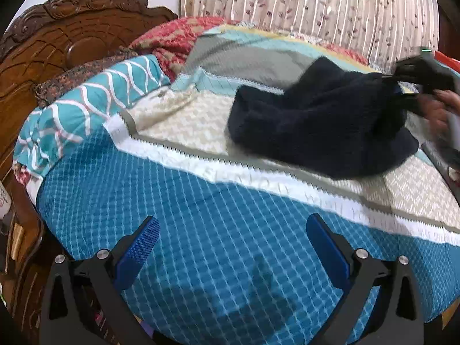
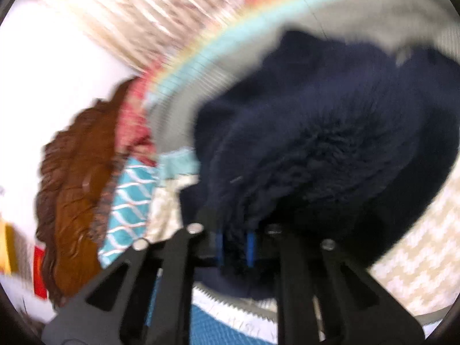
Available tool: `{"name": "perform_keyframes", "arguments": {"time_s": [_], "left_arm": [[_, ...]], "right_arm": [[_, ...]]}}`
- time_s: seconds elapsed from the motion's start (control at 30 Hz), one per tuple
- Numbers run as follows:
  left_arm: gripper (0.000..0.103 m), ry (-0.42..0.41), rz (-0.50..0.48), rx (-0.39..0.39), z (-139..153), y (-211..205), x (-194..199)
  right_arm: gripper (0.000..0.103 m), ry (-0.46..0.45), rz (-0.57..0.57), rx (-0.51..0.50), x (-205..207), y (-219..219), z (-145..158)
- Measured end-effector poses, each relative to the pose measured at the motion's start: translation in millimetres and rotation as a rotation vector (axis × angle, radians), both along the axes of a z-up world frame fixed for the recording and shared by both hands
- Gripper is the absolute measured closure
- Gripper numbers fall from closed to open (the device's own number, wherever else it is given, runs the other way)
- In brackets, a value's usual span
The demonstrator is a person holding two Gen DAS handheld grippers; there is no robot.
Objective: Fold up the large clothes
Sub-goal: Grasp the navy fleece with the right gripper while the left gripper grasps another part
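The dark navy fleece garment (image 1: 322, 118) is lying in a crumpled heap on the bedspread (image 1: 218, 253), resting over the cream and grey bands of that cover. One end of the garment (image 2: 330, 143) is rising off the bedspread, where the right gripper (image 2: 235, 247) is pinching it: in the right wrist view the two blue pads (image 2: 220, 245) are sitting close together with a fold of the fleece caught between them. That view is blurring heavily, so the finer detail of the grip cannot be told. In the left wrist view the right gripper (image 1: 414, 84) is showing as a dark smeared shape at the garment's far edge, with the person's hand (image 1: 442, 109) just behind it.

The left gripper (image 1: 233, 247) is hovering over the blue checked part of the bedspread, well apart from the garment, its fingers (image 1: 143, 247) standing wide apart and holding nothing. Its shadow is falling on the blue fabric between them.

Beside the bedspread, a teal pillow (image 1: 86, 109) with white wavy lines is lying against a carved wooden headboard (image 1: 57, 46). A red patterned quilt (image 1: 178, 40) is bunching behind the pillow. A striped floral curtain (image 1: 316, 5) is hanging beyond the far edge of the bedspread.
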State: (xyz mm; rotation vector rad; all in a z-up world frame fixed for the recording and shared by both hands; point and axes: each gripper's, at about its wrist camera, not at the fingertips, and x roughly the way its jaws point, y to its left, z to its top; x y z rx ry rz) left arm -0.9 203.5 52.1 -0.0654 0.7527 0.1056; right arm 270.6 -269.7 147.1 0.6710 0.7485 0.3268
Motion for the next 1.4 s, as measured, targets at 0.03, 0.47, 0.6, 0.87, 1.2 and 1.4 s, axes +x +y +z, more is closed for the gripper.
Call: {"name": "perform_keyframes", "arguments": {"time_s": [0.03,0.47,0.6,0.87,1.2,1.4], "left_arm": [[-0.012,-0.007,-0.001,-0.004,3,2,5],[-0.012,0.01,-0.111,-0.214,22,-20,59],[-0.012,0.06,-0.238,-0.237,22,-58,78],[-0.011,0.41,-0.489,-0.442,-38,-153,169],[0.063,0.428,-0.508,-0.781,-35,-192,170],[0.064,0.065,-0.677,-0.867,111,-152,115]], "right_arm": [[0.095,-0.048,0.014,-0.02,-25,-11,15],[0.09,-0.006,-0.333,-0.185,-293,-202,5],[0.054,0.129,-0.405,0.092,-313,-245,-51],[0.01,0.182,-0.37,0.21,-341,-225,-114],[0.082,0.253,-0.104,0.229,-274,-171,-169],[0.086,-0.27,0.037,0.099,-286,-157,16]]}}
